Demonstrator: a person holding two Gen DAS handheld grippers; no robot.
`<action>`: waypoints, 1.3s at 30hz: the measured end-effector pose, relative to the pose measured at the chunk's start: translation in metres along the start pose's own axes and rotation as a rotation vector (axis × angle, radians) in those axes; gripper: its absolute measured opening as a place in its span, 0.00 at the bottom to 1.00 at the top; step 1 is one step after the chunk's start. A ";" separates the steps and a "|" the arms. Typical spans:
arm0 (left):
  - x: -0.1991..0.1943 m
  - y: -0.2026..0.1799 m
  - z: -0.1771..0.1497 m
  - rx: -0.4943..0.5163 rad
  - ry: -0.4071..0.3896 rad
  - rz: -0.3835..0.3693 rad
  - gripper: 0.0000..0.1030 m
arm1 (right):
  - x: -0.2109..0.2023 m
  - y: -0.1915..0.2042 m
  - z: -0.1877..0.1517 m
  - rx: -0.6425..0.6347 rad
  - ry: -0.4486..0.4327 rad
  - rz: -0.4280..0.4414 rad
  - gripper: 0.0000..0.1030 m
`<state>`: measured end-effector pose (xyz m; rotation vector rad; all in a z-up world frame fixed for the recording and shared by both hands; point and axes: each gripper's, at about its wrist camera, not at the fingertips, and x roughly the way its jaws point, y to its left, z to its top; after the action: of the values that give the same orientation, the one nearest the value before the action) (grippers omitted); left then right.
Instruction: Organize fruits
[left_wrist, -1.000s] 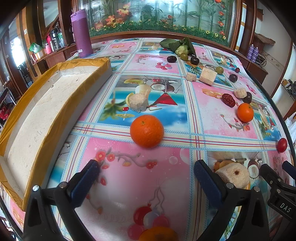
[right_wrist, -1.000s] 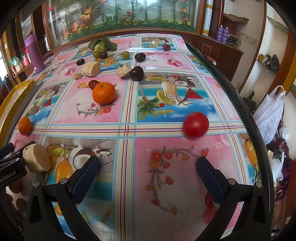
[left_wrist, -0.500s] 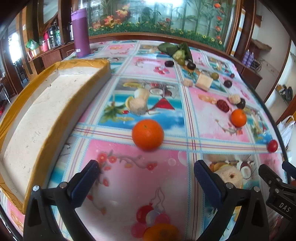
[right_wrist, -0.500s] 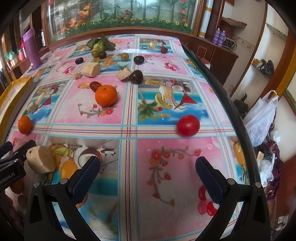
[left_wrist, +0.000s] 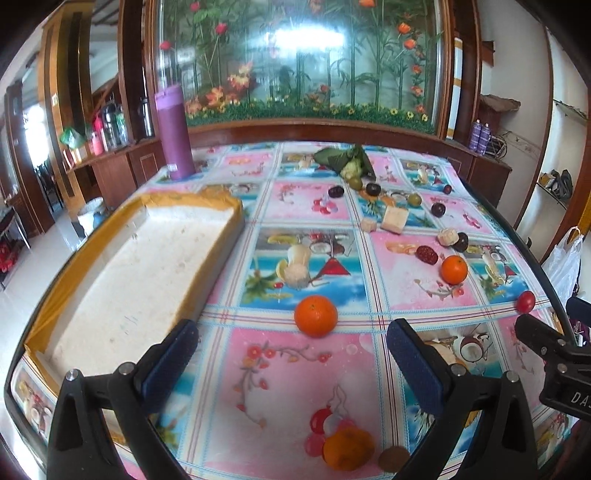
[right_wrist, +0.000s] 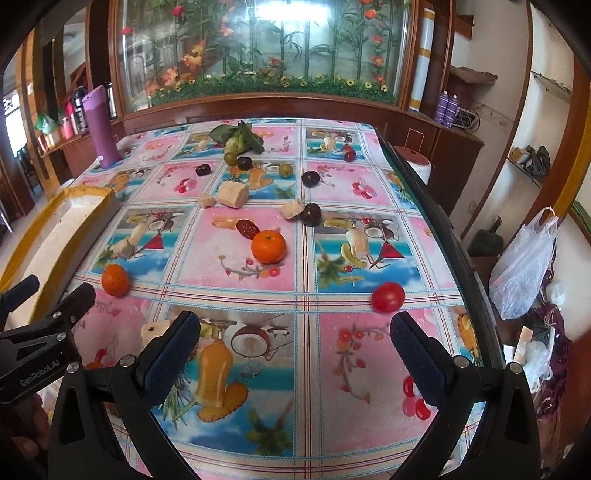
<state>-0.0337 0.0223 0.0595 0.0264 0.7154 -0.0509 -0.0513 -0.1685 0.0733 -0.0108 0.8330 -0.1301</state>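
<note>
Both grippers hang spread and empty over the fruit-print oilcloth surface (left_wrist: 288, 373). Just beyond the left gripper (left_wrist: 291, 354) sits a round orange mandarin (left_wrist: 316, 315); just beyond the right gripper (right_wrist: 295, 343), a small red tomato (right_wrist: 388, 297). Both likely roll and bruise: grip lightly across the middle. Left, farther off, lies the empty white foam tray with yellow tape (left_wrist: 218, 203).

Both views bright w/ daylight. Strongest light is a white glare patch on the glass panel (left_wrist: 306, 40) at the back; a blown-out window (left_wrist: 35, 136) sits at far left of the left view. Tablecloth (left_wrist: 295, 369) evenly lit, soft sheen, only faint shadows under fruit. Heavy fisheye bend: table edges curve, corners go black. Centre sharp; nearest orange (left_wrist: 347, 448) at bottom of left view is blurred.
</note>
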 end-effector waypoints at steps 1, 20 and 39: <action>-0.004 0.001 0.000 0.002 -0.017 0.001 1.00 | -0.001 0.001 -0.001 -0.001 -0.005 -0.002 1.00; -0.024 0.008 0.005 -0.026 -0.099 0.000 1.00 | -0.020 0.012 -0.006 -0.026 -0.060 -0.008 1.00; -0.018 0.021 0.006 -0.038 -0.071 0.022 1.00 | -0.012 0.013 -0.009 -0.028 -0.024 -0.009 1.00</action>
<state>-0.0423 0.0433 0.0760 -0.0041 0.6445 -0.0173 -0.0646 -0.1542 0.0753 -0.0425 0.8110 -0.1263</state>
